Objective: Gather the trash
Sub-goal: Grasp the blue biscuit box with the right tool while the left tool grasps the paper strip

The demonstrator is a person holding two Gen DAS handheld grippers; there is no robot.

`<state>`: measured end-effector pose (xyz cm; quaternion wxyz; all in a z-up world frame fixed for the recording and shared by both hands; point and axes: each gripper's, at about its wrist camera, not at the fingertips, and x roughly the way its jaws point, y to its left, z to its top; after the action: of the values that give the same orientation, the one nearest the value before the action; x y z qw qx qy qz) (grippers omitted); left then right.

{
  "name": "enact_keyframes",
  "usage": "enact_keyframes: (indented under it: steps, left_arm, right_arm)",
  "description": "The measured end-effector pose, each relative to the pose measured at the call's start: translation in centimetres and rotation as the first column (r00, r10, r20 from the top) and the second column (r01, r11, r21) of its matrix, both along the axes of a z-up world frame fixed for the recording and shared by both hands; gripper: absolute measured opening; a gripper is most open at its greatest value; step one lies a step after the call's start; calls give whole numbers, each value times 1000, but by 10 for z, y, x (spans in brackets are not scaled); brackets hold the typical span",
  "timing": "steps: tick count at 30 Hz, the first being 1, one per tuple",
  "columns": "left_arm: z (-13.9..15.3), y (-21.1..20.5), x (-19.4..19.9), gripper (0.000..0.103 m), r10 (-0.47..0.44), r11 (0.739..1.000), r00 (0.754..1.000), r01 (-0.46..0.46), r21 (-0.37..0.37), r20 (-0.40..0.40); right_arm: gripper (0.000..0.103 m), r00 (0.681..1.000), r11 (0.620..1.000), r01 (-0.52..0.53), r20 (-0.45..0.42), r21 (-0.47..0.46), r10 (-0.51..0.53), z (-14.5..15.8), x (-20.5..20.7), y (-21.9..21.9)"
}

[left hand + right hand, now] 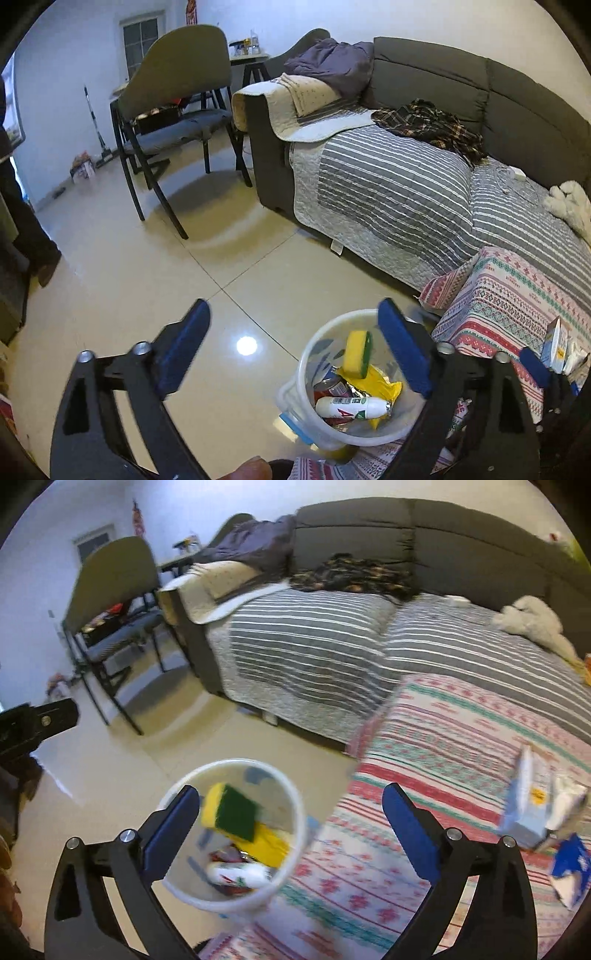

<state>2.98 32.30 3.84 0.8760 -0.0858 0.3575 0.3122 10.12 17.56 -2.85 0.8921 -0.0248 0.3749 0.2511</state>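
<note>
A white translucent bucket (301, 369) stands on the floor beside the low table with the patterned cloth (517, 295). Inside it are a yellow and green sponge (356, 354), a yellow wrapper (386, 387), a white bottle (351, 406) and a can (328, 386). My left gripper (293, 310) hangs open above the bucket's far rim, with nothing between its fingers. My right gripper (291, 792) is open too, over the bucket (236, 762) and the table's edge. The sponge (232, 808), blurred, sits high in the bucket by the right gripper's left pad.
On the cloth (443, 738) lie a blue and white carton (528, 801), a crumpled white wrapper (569, 801) and a blue packet (570, 864). A grey sofa with a striped quilt (388, 184) stands behind. A chair (177, 110) stands on the tiled floor at left.
</note>
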Motion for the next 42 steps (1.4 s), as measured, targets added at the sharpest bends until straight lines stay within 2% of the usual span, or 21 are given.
enact_keyframes:
  steps: [9, 15, 21, 25, 31, 33, 35, 38, 42]
  left_arm:
    - [-13, -67, 25, 94, -170, 985, 984, 171, 5, -57]
    - [-24, -117, 50, 94, -290, 955, 954, 284, -81, -80]
    - [-38, -172, 71, 94, -380, 924, 918, 373, -83, -115]
    - [-49, -213, 85, 94, -459, 888, 880, 448, -105, -127]
    - [-71, -265, 103, 94, -552, 834, 818, 540, -116, -159]
    - [-77, -275, 109, 94, -563, 827, 810, 553, -106, -167]
    - [-80, -286, 114, 94, -589, 808, 792, 582, -95, -161]
    - [-82, -310, 117, 94, -649, 760, 745, 644, -87, -157]
    - [-85, -346, 134, 91, -691, 716, 702, 697, -39, -173]
  right_arm:
    - [96, 986, 982, 166, 41, -90, -163, 10, 11, -79]
    - [96, 968, 961, 251, 21, -119, -250, 5, 15, -144]
    - [96, 951, 935, 307, 17, -179, -309, -9, 14, -209]
    - [96, 935, 917, 347, -1, -198, -354, -19, 14, -254]
    - [96, 898, 891, 412, -80, -188, -432, -38, 17, -316]
    - [96, 891, 893, 415, -122, -173, -438, -35, 22, -331]
    - [96, 885, 890, 429, -122, -156, -449, -27, 25, -344]
    - [96, 871, 879, 459, -133, -127, -474, -18, 30, -363]
    - [96, 853, 867, 478, -159, -140, -496, -17, 33, -386]
